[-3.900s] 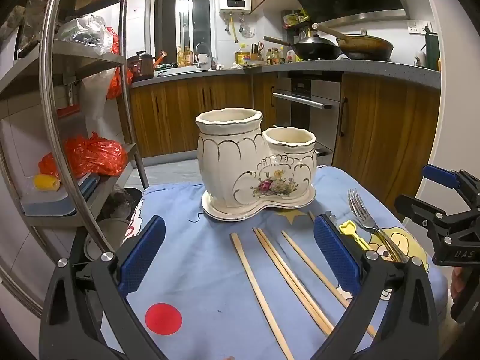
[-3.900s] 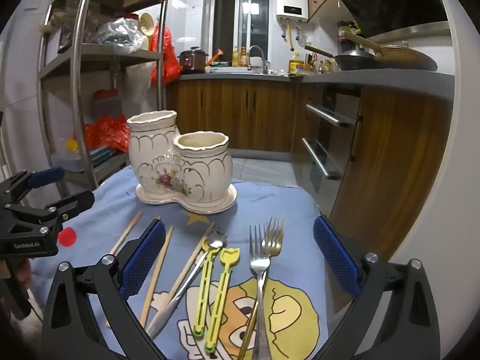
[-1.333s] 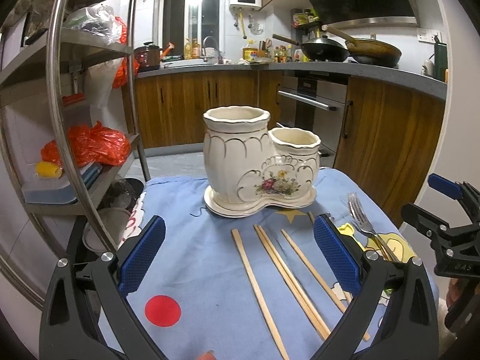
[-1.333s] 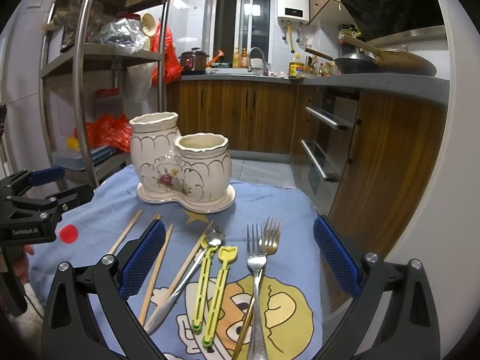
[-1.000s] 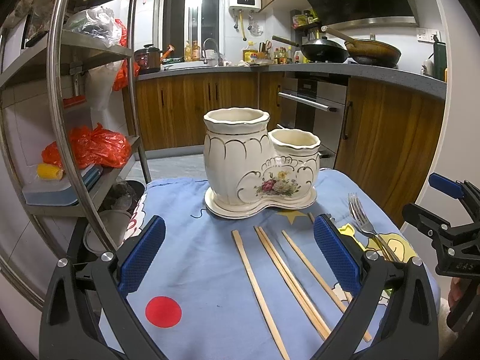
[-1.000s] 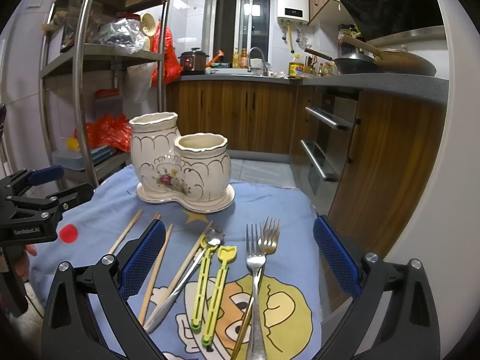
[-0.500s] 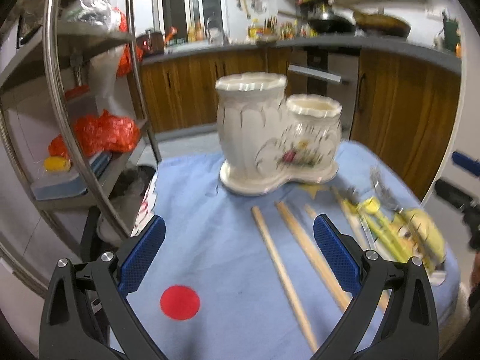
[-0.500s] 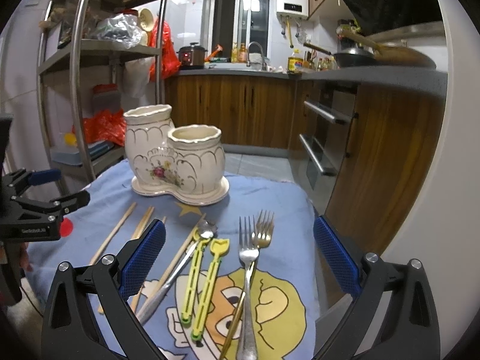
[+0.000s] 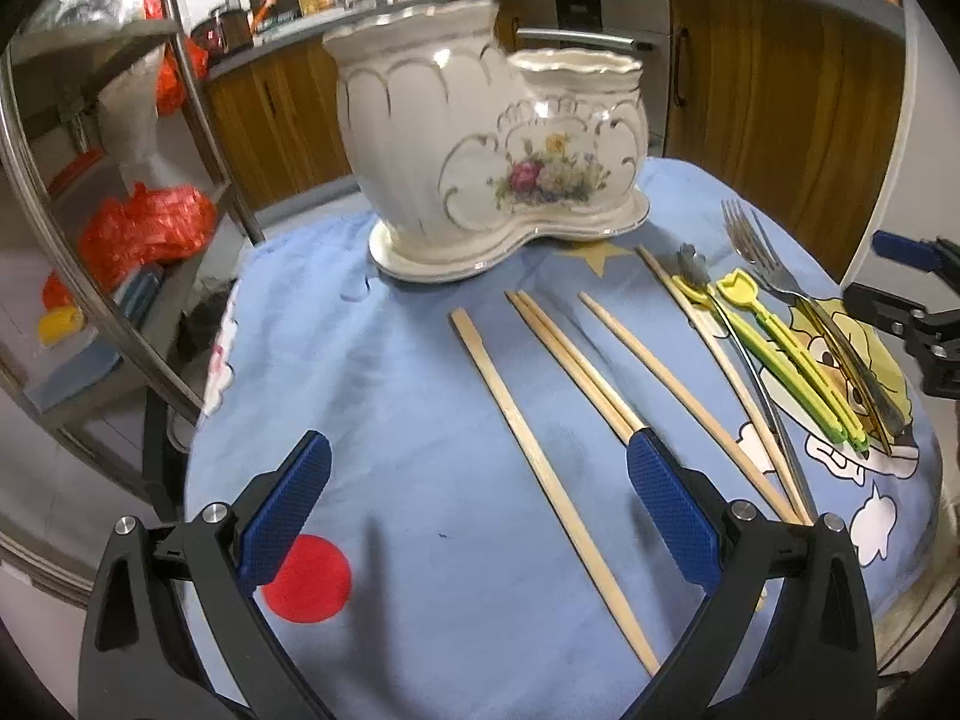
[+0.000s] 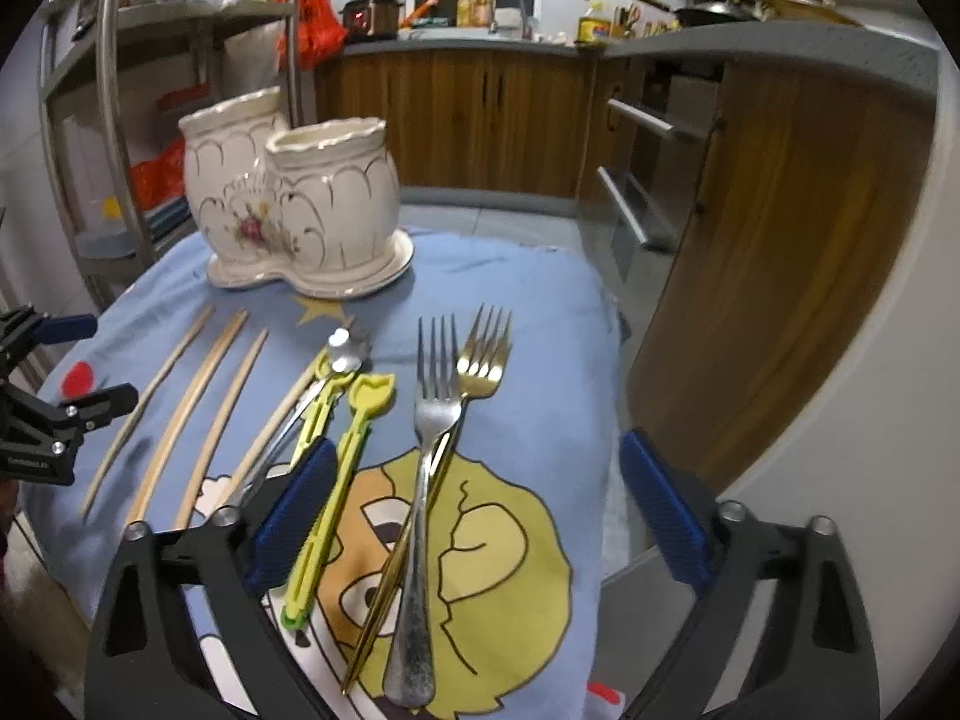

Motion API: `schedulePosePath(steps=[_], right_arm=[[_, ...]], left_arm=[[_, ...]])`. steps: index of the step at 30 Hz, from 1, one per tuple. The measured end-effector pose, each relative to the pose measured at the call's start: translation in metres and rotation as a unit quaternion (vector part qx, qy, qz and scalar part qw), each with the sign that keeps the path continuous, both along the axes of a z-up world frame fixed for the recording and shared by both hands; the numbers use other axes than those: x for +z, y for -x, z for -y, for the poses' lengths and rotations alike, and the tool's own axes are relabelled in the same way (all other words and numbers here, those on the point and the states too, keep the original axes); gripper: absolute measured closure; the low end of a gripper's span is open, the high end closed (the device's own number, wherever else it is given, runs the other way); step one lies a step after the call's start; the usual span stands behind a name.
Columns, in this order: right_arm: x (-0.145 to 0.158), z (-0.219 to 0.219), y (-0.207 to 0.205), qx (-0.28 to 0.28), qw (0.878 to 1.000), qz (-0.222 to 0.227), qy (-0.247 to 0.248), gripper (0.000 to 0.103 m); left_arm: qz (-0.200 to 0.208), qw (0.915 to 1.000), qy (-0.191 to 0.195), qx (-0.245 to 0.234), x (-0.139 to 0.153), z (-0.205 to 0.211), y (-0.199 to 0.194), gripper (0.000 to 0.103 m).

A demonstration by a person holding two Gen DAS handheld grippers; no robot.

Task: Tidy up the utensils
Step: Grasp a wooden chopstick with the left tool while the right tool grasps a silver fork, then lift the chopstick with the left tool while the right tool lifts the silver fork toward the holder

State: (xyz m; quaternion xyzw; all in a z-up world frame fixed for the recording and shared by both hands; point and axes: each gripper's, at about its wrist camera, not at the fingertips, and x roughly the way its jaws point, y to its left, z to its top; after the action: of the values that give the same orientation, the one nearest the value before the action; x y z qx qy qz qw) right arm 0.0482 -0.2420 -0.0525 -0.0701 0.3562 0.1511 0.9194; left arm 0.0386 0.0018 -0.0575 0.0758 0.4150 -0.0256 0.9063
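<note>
Left hand-held gripper (image 9: 477, 504) jaws wide, nothing between the pads, over the chopsticks (image 9: 540, 450) near the desk's front edge. Right hand-held gripper (image 10: 474, 516) wide but jaws just closing a little, straddling the silver fork (image 10: 423, 456) and gold fork (image 10: 474, 384) without touching. Yellow utensils (image 10: 336, 474) just beside. Ceramic holder (image 9: 480, 138) stands at the far edge on the blue cloth (image 9: 390, 360).

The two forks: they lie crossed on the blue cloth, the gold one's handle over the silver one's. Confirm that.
Not quite. The right wrist view shows the silver fork lying on top; the gold fork's handle passes under it. The rest stands: both lie crossed on the blue cloth.
</note>
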Motion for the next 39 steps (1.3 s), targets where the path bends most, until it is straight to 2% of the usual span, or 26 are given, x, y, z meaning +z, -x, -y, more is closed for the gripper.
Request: schedulePosePath(steps=[2, 5, 7, 9, 11, 14, 18, 20, 21, 26, 32, 33, 34, 39], right_arm=[[-0.003, -0.004, -0.008, 0.004, 1.000, -0.001, 0.002, 0.032], [-0.006, -0.011, -0.023, 0.021, 1.000, -0.006, 0.004, 0.042], [-0.007, -0.015, -0.031, 0.035, 0.999, -0.008, 0.006, 0.052], [-0.009, -0.018, -0.041, 0.047, 0.999, -0.019, -0.002, 0.059], [-0.010, -0.018, -0.052, 0.055, 0.998, -0.035, -0.017, 0.064], [-0.014, -0.017, -0.066, 0.064, 0.996, -0.060, -0.036, 0.070], [-0.021, -0.017, -0.079, 0.079, 0.991, -0.089, -0.054, 0.074], [-0.023, -0.016, -0.083, 0.079, 0.989, -0.104, -0.067, 0.084], [-0.022, -0.015, -0.083, 0.078, 0.989, -0.106, -0.071, 0.084], [0.000, -0.011, -0.068, 0.079, 0.991, -0.071, -0.085, 0.086], [0.037, -0.004, -0.041, 0.075, 0.993, -0.003, -0.091, 0.088], [0.043, -0.001, -0.036, 0.074, 0.993, 0.008, -0.090, 0.090], [0.050, 0.000, -0.028, 0.073, 0.993, 0.023, -0.090, 0.097], [0.072, 0.005, -0.010, 0.071, 0.992, 0.078, -0.073, 0.097]], left_arm=[[-0.013, 0.9998, 0.011, 0.007, -0.005, -0.002, -0.003, 0.006], [-0.016, 0.9998, 0.011, 0.002, -0.008, -0.003, -0.004, 0.006], [-0.017, 0.9998, 0.010, -0.007, -0.008, -0.001, -0.003, 0.008], [-0.023, 0.9996, 0.012, -0.015, -0.009, 0.001, -0.003, 0.019], [-0.032, 0.9992, 0.015, -0.021, -0.009, 0.002, -0.004, 0.036], [-0.041, 0.9984, 0.022, -0.031, -0.011, 0.004, -0.006, 0.051], [-0.054, 0.9978, 0.029, -0.028, -0.016, 0.002, -0.015, 0.055], [-0.054, 0.9975, 0.039, -0.023, -0.016, 0.000, -0.020, 0.059], [-0.054, 0.9976, 0.039, -0.020, -0.016, -0.001, -0.022, 0.062], [-0.053, 0.9976, 0.041, -0.012, -0.016, -0.006, -0.030, 0.090], [-0.053, 0.9971, 0.054, -0.012, -0.015, -0.012, -0.034, 0.094], [-0.053, 0.9971, 0.053, -0.012, -0.014, -0.012, -0.033, 0.094], [-0.052, 0.9971, 0.054, -0.013, -0.014, -0.013, -0.033, 0.096], [-0.037, 0.9973, 0.060, -0.017, -0.009, -0.021, -0.028, 0.099]])
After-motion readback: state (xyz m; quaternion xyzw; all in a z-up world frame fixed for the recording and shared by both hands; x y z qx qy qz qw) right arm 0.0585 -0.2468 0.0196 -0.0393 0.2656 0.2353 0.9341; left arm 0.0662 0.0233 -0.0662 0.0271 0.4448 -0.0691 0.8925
